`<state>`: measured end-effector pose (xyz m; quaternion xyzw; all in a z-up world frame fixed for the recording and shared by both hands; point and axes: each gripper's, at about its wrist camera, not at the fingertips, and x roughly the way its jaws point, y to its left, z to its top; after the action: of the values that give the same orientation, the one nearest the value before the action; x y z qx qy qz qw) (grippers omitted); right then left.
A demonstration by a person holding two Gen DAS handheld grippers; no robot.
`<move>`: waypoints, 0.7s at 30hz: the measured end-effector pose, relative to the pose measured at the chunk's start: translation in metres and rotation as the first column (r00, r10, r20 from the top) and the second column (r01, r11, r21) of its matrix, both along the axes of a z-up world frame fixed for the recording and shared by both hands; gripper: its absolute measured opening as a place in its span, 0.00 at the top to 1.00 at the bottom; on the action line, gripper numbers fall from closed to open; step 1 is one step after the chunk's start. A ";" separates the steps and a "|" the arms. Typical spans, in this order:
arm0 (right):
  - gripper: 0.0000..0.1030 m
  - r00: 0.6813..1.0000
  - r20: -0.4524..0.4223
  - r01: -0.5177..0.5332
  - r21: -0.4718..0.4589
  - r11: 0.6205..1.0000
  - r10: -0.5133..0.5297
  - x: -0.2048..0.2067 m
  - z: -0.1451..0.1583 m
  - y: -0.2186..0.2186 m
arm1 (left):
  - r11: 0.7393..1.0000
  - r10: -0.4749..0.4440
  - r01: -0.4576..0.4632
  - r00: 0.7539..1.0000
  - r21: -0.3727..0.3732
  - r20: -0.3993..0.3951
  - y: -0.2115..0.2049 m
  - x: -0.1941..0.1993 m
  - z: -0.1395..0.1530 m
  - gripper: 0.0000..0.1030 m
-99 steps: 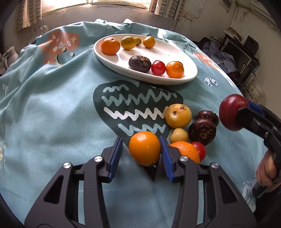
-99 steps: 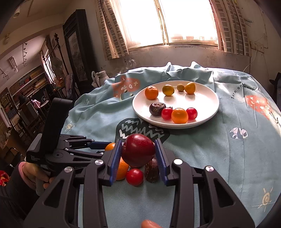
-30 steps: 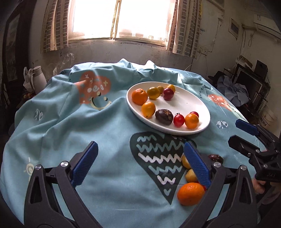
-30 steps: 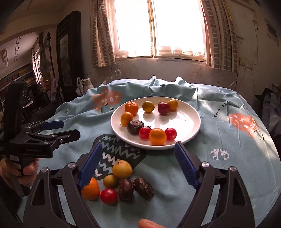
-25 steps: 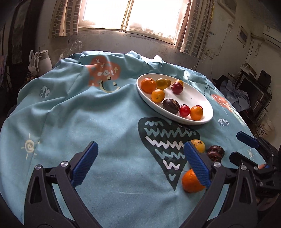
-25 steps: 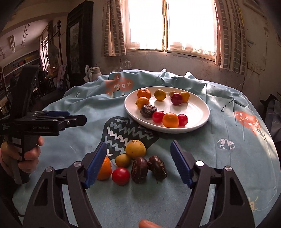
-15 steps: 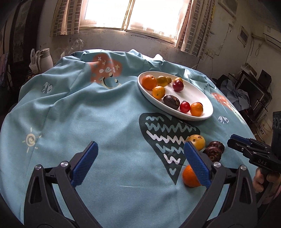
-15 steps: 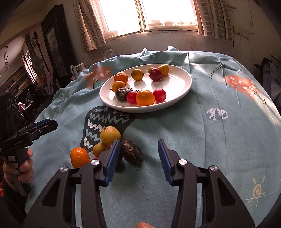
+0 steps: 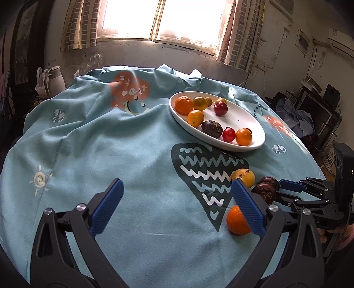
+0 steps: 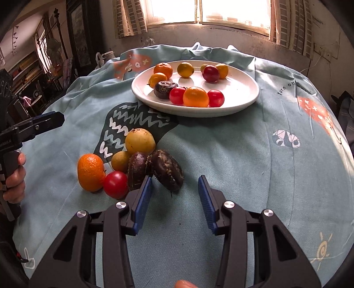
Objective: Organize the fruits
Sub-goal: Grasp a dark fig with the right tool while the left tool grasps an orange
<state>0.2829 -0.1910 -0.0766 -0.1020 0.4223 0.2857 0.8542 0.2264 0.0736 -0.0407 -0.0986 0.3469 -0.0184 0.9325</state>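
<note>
The right gripper (image 10: 174, 190) has its blue fingers (image 10: 143, 199) moderately spread and empty, low over the cloth, with a dark passion fruit (image 10: 167, 169) lying just ahead of the gap and nearer the left finger. A second dark passion fruit (image 10: 138, 169) touches it on the left, and around that sit a red tomato (image 10: 115, 183), a small yellow fruit (image 10: 120, 160), a larger yellow fruit (image 10: 140, 141) and a mandarin (image 10: 90, 172), all bunched on the teal tablecloth (image 10: 243, 159) covering the desk.

The left gripper (image 9: 176, 198) has its fingers (image 9: 106, 206) spread wide, holding nothing, above bare cloth; its right finger partly hides the mandarin (image 9: 236, 220) from that camera.

Farther back stands the white plate (image 10: 243, 88), carrying an orange, several small yellow and orange fruits, a dark red plum (image 10: 211, 73), one passion fruit, and two red tomatoes. Behind the desk a bright window (image 9: 159, 20) sits in a worn wall.
</note>
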 end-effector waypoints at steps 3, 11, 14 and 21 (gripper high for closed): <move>0.56 0.999 -0.002 -0.033 -0.019 0.999 0.033 0.004 -0.008 0.011 | 1.000 -0.008 0.008 1.000 0.010 0.004 -0.002 -0.001 0.001 0.03; 0.79 1.000 -0.009 -0.028 0.008 1.000 0.028 0.008 -0.008 0.009 | 1.000 -0.020 0.020 1.000 0.013 0.005 -0.005 -0.002 0.001 0.03; 0.80 0.999 -0.048 0.012 0.098 0.995 -0.007 0.010 0.001 -0.006 | 0.998 -0.059 0.059 0.998 0.018 -0.008 -0.011 -0.001 -0.002 0.03; 0.81 0.995 -0.100 0.045 0.158 0.986 -0.030 0.012 0.005 -0.015 | 0.954 -0.273 0.275 0.961 0.118 -0.035 -0.056 -0.007 -0.010 0.03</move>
<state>0.2946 -0.2059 -0.0719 -0.0110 0.4410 0.3071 0.8432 0.2190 0.0179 -0.0511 0.0073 0.3663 -0.1254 0.9220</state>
